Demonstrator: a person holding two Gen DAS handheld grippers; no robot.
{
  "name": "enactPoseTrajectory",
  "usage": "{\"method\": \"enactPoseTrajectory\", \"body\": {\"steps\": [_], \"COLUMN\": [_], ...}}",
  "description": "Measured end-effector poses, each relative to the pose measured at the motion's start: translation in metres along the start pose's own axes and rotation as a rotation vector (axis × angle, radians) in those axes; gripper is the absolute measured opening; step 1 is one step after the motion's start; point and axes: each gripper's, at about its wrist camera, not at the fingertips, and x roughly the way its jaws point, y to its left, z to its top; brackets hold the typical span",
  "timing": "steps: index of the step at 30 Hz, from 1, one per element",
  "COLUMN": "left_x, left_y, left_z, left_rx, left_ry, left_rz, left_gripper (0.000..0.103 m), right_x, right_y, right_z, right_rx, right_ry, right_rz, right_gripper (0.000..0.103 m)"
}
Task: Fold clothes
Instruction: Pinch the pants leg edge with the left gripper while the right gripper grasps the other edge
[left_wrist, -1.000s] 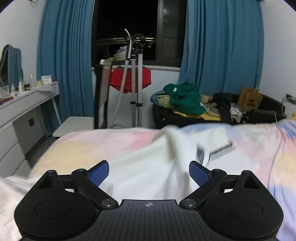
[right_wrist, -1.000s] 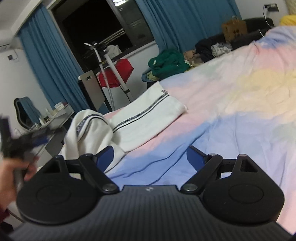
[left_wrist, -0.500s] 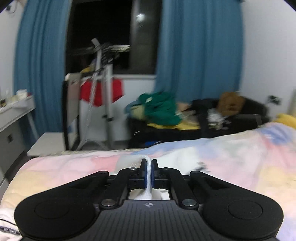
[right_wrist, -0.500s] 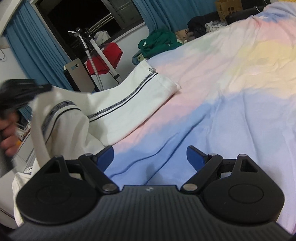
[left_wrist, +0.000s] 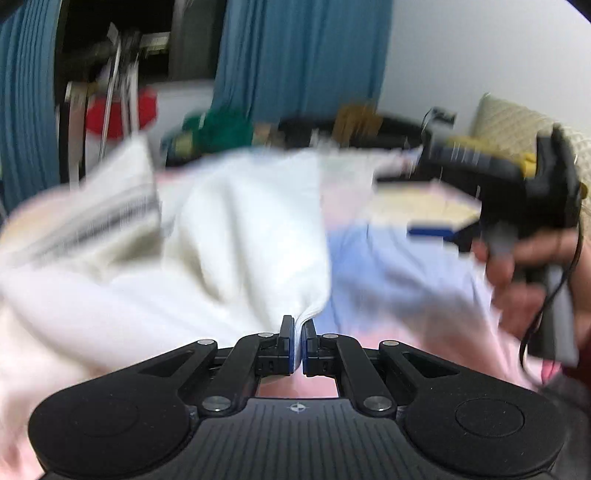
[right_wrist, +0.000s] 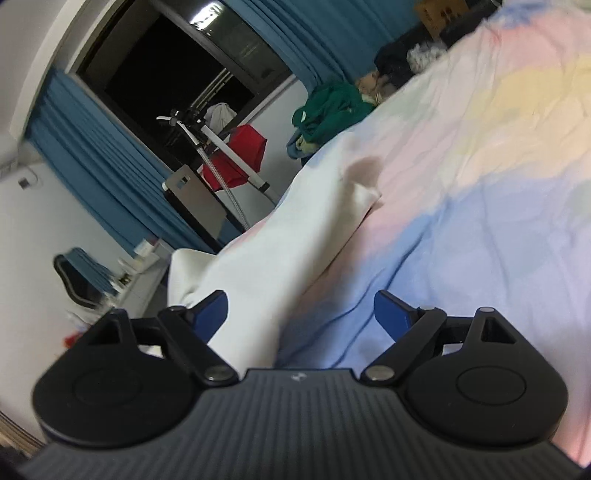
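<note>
A white garment (left_wrist: 236, 236) with dark striped trim lies bunched on a pastel bedsheet (left_wrist: 399, 273). My left gripper (left_wrist: 298, 334) is shut on an edge of this garment, and the cloth stretches up and away from the jaws. The view is blurred by motion. My right gripper (right_wrist: 301, 314) is open and empty, low over the sheet (right_wrist: 461, 206), with the white garment (right_wrist: 280, 254) under its left finger. The right gripper also shows in the left wrist view (left_wrist: 517, 192), held in a hand at the right.
Beyond the bed's far edge stand a garment steamer on a pole (right_wrist: 221, 147) with a red item, a pile of green clothes (right_wrist: 332, 107), blue curtains (right_wrist: 110, 177) and a dark window. A desk with a chair (right_wrist: 77, 277) is at the left.
My left gripper, shut on the garment, has swung right and pulled the cloth over, hiding the striped trim in the right view. My right gripper stays open and has tilted lower.
</note>
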Motion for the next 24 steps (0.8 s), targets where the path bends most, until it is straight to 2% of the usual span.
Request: {"method": "enactPoseTrajectory", "body": {"steps": [2, 5, 11, 14, 17, 21, 24], "left_x": [0.004, 0.006, 0.012, 0.02, 0.03, 0.043, 0.048], "left_y": [0.006, 0.016, 0.036, 0.04, 0.042, 0.048, 0.05], "left_z": [-0.006, -0.008, -0.013, -0.007, -0.002, 0.001, 0.007], "left_rx": [-0.041, -0.095, -0.161, -0.174, -0.175, -0.21, -0.218], "left_ry": [0.027, 0.019, 0.034, 0.049, 0.049, 0.065, 0.052], "left_rz": [-0.013, -0.04, -0.075, -0.103, -0.123, -0.147, -0.157], "left_gripper": [0.003, 0.004, 0.004, 0.004, 0.004, 0.004, 0.003], "right_x": [0.019, 0.052, 0.129, 0.158, 0.181, 0.191, 0.182], "right_y": [-0.001, -0.008, -0.075, -0.094, -0.097, -0.092, -0.078], "right_z": [0.014, 0.037, 0.068, 0.075, 0.081, 0.086, 0.089], "right_rx": [0.014, 0.047, 0.216, 0.2, 0.115, 0.07, -0.004], "right_ry": [0.017, 0.043, 0.056, 0.06, 0.018, -0.065, -0.13], "right_rz": [-0.001, -0.01, -0.094, -0.051, -0.067, -0.078, -0.108], "right_gripper": [0.089, 0.078, 0.07, 0.066, 0.048, 0.014, 0.009]}}
